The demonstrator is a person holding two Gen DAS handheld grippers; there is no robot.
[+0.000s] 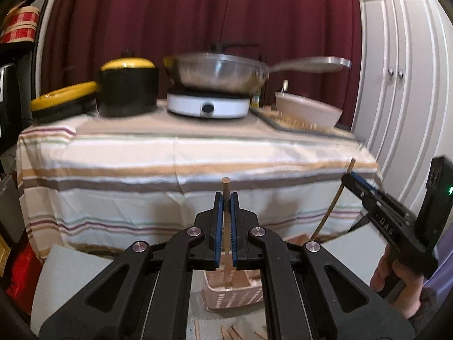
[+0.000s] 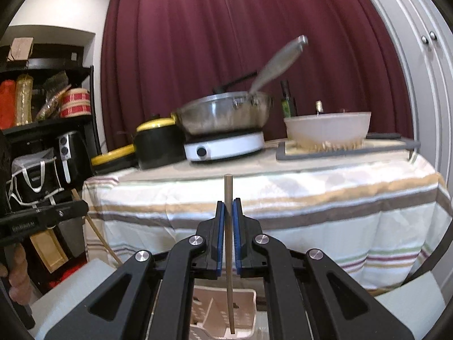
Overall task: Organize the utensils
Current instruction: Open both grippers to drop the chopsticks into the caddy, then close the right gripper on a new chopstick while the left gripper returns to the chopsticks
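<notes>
My left gripper (image 1: 226, 195) is shut on a thin wooden stick (image 1: 226, 189) that stands upright between the blue pads, its lower end above a pale pink slotted basket (image 1: 232, 297). My right gripper (image 2: 228, 202) is shut on a second upright wooden stick (image 2: 228, 187), whose lower end reaches down into the pale pink basket (image 2: 243, 300). In the left wrist view the right gripper (image 1: 354, 178) shows at the right edge, held by a hand (image 1: 396, 277), with its stick (image 1: 331, 206) slanting down. In the right wrist view the left gripper (image 2: 82, 206) shows at the left.
Several more wooden sticks (image 1: 232, 333) lie on the grey surface (image 1: 76, 272) near the basket. Behind it stands a table with a striped cloth (image 1: 175, 153) bearing a steel pan (image 1: 215, 70) on a white hotplate, black and yellow pots, and a white bowl (image 2: 328, 127). Shelves (image 2: 42, 130) fill the left.
</notes>
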